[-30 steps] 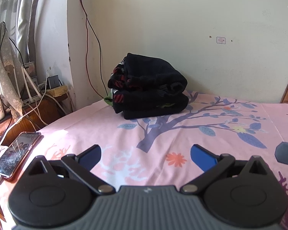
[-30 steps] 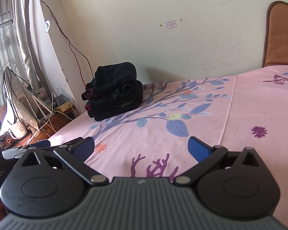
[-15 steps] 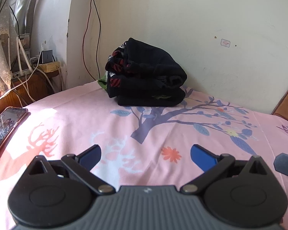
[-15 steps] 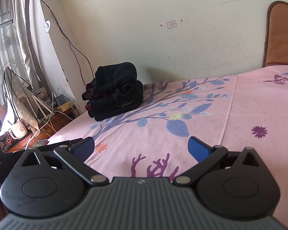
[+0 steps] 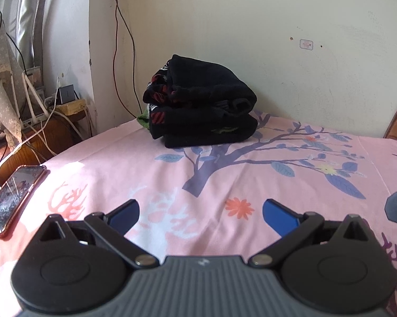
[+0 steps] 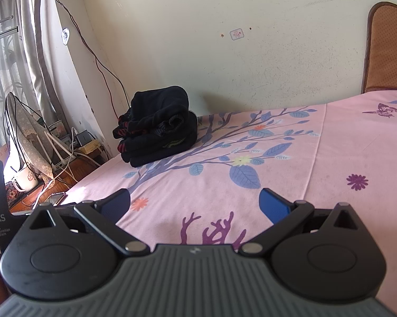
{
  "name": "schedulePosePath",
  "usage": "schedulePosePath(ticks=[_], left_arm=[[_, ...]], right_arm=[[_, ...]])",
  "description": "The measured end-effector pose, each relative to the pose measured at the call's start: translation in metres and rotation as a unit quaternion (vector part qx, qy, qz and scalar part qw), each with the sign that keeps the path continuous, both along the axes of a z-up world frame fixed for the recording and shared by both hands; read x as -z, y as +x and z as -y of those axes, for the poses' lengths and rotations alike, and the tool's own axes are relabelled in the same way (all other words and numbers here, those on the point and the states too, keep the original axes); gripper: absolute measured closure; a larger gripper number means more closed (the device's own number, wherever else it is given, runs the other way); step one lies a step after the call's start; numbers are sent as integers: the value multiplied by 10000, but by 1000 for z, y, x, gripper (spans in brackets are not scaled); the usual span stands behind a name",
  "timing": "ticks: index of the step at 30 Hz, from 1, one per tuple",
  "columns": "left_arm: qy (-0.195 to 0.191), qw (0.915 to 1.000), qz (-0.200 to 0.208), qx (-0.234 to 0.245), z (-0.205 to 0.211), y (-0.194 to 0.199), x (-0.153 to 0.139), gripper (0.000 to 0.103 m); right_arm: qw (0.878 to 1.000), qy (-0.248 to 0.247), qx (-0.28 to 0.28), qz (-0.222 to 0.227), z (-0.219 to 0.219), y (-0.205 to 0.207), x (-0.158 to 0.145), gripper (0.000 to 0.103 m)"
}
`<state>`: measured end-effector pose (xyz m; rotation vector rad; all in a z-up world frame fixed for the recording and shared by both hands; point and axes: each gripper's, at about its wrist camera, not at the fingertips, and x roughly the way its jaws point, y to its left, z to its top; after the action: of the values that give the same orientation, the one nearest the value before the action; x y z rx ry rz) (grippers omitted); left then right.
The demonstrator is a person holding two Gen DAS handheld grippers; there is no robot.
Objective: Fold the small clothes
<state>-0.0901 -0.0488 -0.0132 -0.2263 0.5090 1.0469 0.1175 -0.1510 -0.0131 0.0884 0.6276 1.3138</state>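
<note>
A stack of folded dark clothes (image 5: 201, 105) sits at the far end of the bed, close to the cream wall (image 5: 251, 26), resting on the pink bedsheet (image 5: 225, 174) where the printed purple tree spreads its branches; from the right wrist view the same stack (image 6: 159, 126) lies far and to the left. The pile is mostly black, with red-patterned fabric showing at its left edge and a bit of green cloth peeking out low on that side. The left gripper (image 5: 200, 212) hovers low over the near part of the sheet, its blue-padded fingers spread wide apart with nothing between them, well apart from the clothes. The right gripper (image 6: 194, 203) is likewise released, fingers splayed over bare sheet and holding nothing, also well short of the stack. A phone (image 5: 12, 196) with a cracked-looking screen lies at the near left edge of the bed. Beyond the bed's left side, a wooden side table (image 5: 53, 137) carries a tangle of white cables and a small dark charger box, and a mug (image 6: 27, 181) stands there in the right wrist view. A thin red wire (image 5: 119, 52) runs down the wall behind the clothes. A brown headboard (image 6: 388, 52) rises at the far right.
</note>
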Motion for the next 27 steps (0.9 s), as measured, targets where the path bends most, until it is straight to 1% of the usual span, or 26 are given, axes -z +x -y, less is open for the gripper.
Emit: schedulePosePath(ticks=[2, 4, 8, 10, 16, 22, 25, 27], left_arm=[[95, 9999, -68, -21, 2, 2, 0, 0], [109, 9999, -95, -56, 2, 2, -1, 0], [2, 9998, -108, -193, -3, 1, -1, 0], [-51, 9994, -178, -278, -5, 1, -1, 0], [-61, 9991, -325, -260, -4, 3, 1, 0], [-149, 9993, -295, -180, -6, 3, 2, 0], [-175, 9996, -179, -113, -6, 0, 1, 0], [-183, 9995, -209, -148, -6, 1, 1, 0]], right_arm=[[10000, 1, 0, 1, 0, 0, 0, 0], [10000, 1, 2, 3, 0, 0, 0, 0], [10000, 1, 4, 8, 0, 0, 0, 0], [10000, 2, 5, 7, 0, 0, 0, 0], [10000, 1, 5, 3, 0, 0, 0, 0], [10000, 2, 3, 4, 0, 0, 0, 0], [10000, 2, 2, 5, 0, 0, 0, 0], [10000, 3, 2, 6, 0, -1, 0, 0]])
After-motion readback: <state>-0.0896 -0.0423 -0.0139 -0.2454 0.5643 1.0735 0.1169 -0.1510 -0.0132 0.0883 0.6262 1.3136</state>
